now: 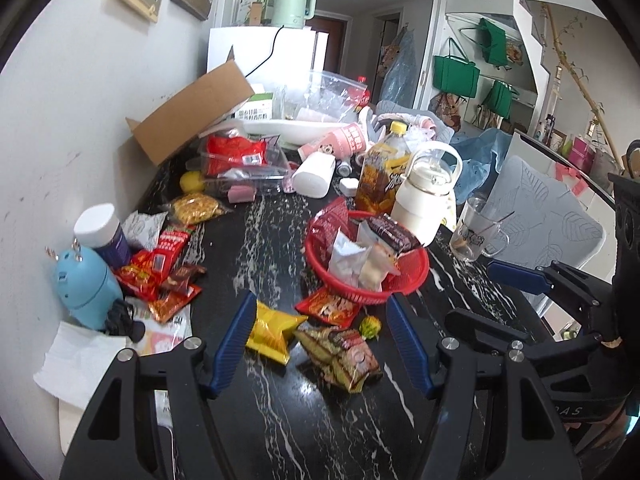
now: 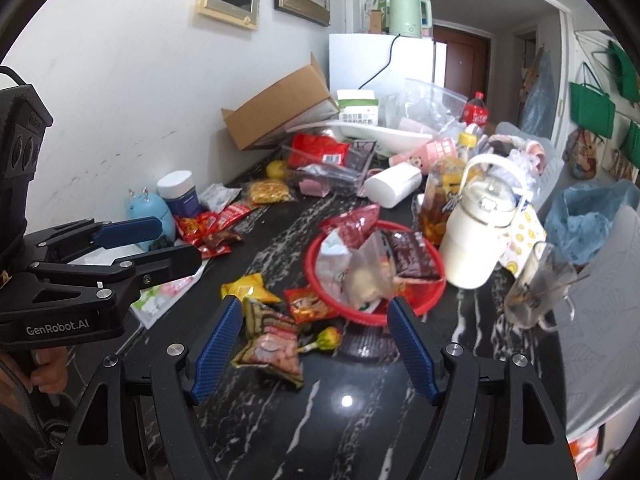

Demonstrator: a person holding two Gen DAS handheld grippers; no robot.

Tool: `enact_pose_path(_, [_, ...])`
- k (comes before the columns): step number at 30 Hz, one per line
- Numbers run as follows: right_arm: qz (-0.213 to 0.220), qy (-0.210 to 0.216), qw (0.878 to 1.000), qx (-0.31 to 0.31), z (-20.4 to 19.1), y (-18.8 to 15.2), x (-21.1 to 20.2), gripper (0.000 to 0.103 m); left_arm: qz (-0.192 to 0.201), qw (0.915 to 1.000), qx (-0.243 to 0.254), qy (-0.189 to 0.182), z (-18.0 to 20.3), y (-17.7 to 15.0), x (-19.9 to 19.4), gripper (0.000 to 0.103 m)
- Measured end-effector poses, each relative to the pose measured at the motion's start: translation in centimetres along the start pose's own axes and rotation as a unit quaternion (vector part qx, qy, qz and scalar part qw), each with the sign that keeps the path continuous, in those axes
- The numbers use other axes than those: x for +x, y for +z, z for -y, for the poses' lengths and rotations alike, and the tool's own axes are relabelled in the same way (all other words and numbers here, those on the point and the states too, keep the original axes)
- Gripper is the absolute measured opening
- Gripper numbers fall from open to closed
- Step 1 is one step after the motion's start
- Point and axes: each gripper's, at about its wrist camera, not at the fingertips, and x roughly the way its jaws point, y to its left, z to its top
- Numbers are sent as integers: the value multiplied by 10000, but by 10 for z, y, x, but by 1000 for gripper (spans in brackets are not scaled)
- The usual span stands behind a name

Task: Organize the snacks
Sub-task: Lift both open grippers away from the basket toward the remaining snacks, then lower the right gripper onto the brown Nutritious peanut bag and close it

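A red basket [image 1: 416,276] [image 2: 311,257] holding several wrapped snacks stands mid-table on the black marble top. Loose in front of it lie a yellow packet [image 1: 272,330] [image 2: 246,287], a brown patterned packet [image 1: 340,350] [image 2: 272,344], an orange-red packet [image 1: 330,307] [image 2: 308,306] and a lollipop [image 1: 370,326] [image 2: 326,338]. My left gripper [image 1: 322,344] [image 2: 180,242] hovers open over the yellow and brown packets, touching neither. To its right, my right gripper [image 2: 316,352] [image 1: 470,292] is open above the brown packet and lollipop, with nothing held. More red snack packets [image 1: 160,264] [image 2: 208,224] are heaped by the wall.
A white jug [image 1: 424,200], a tea bottle [image 1: 380,176] and a glass mug [image 1: 474,236] crowd the basket's right side. A blue gadget [image 1: 86,284], a white-capped jar [image 1: 104,232] and tissue [image 1: 76,360] line the wall. A cardboard box [image 1: 188,120] and clutter fill the back.
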Motion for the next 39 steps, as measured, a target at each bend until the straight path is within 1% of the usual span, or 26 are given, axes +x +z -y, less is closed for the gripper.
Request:
enact_pose_path(6, [-253, 122, 9996, 105, -5, -16, 16, 75, -249, 9995, -154, 116, -11, -19, 9, 66])
enact_pose_path(10, [-473, 226, 9984, 217, -5, -25, 32, 75, -440, 9986, -266, 123, -20, -32, 18, 66])
enact_pose_path(17, [-842, 401, 9947, 431, -5, -36, 64, 75, -703, 9961, -474, 244, -39, -49, 35, 66])
enact_pose_path(23, [-1120, 649, 9902, 522, -9, -39, 91, 75, -851, 9944, -555, 297, -51, -55, 47, 66])
enact_pose_path(31, [-1395, 875, 9849, 527, -10, -38, 124, 75, -963, 9929, -600, 351, -64, -54, 63, 66])
enact_pose_path(33, [-1465, 928, 9832, 565, -9, -39, 130, 74, -1007, 9924, -614, 350, -65, -53, 68, 66])
enact_pose_path(37, [-1590, 1096, 9789, 672, -7, -42, 142, 68, -1049, 9920, -616, 337, -67, -50, 75, 66])
enact_pose_path(38, [-1608, 1129, 9781, 693, -7, -42, 144, 65, -1054, 9920, -609, 332, -67, -50, 76, 66])
enact_pose_path(39, [-1628, 1163, 9772, 705, -7, -43, 146, 57, -1058, 9920, -601, 334, -66, -49, 76, 66])
